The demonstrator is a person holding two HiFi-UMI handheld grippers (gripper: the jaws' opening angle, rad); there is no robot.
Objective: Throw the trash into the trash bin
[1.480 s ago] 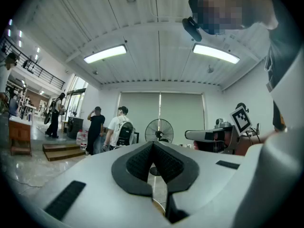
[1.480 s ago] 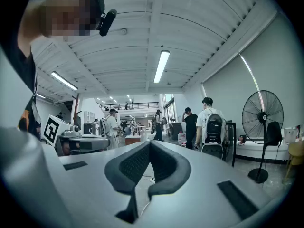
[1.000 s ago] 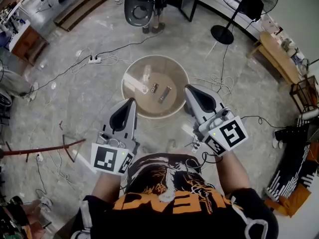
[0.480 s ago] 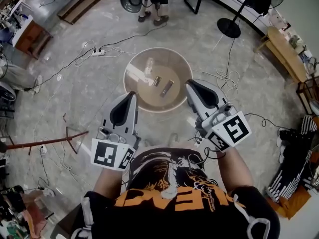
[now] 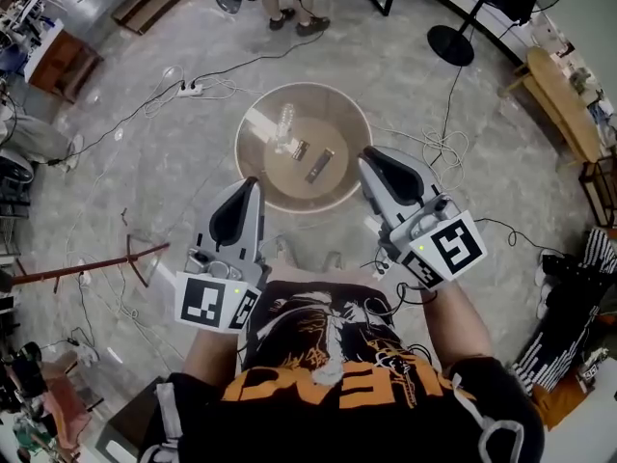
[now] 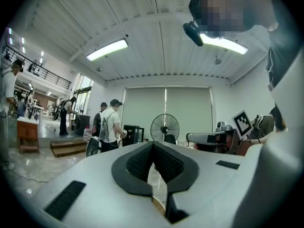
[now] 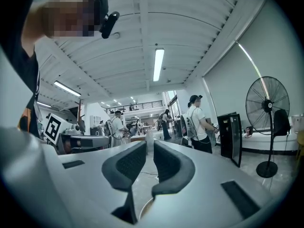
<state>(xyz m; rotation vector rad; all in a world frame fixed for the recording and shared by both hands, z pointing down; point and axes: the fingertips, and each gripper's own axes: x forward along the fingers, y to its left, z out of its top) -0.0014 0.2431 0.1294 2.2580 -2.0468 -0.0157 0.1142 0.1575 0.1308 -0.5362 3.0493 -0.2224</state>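
Note:
A round trash bin (image 5: 254, 177) with a pale rim stands on the floor ahead of me. Inside it lie a clear plastic bottle (image 5: 283, 125) and two small wrappers (image 5: 300, 149) (image 5: 321, 165). My left gripper (image 5: 248, 187) hangs at the bin's near left rim, jaws shut and empty, as the left gripper view (image 6: 153, 144) shows. My right gripper (image 5: 370, 161) is over the near right rim. Its jaws have just been opening to a narrow gap with nothing between them in the right gripper view (image 7: 149, 145).
Cables and a power strip (image 5: 190, 90) trail over the floor beyond the bin. A standing fan's base (image 5: 451, 43) is at the far right, and a wooden bench (image 5: 554, 90) lies further right. A person's feet (image 5: 294, 19) are at the far side. A red rod (image 5: 87, 268) lies at the left.
The bin and the floor have slid up a little in the head view. Both grippers moved with them and stay at the bin's near rim.

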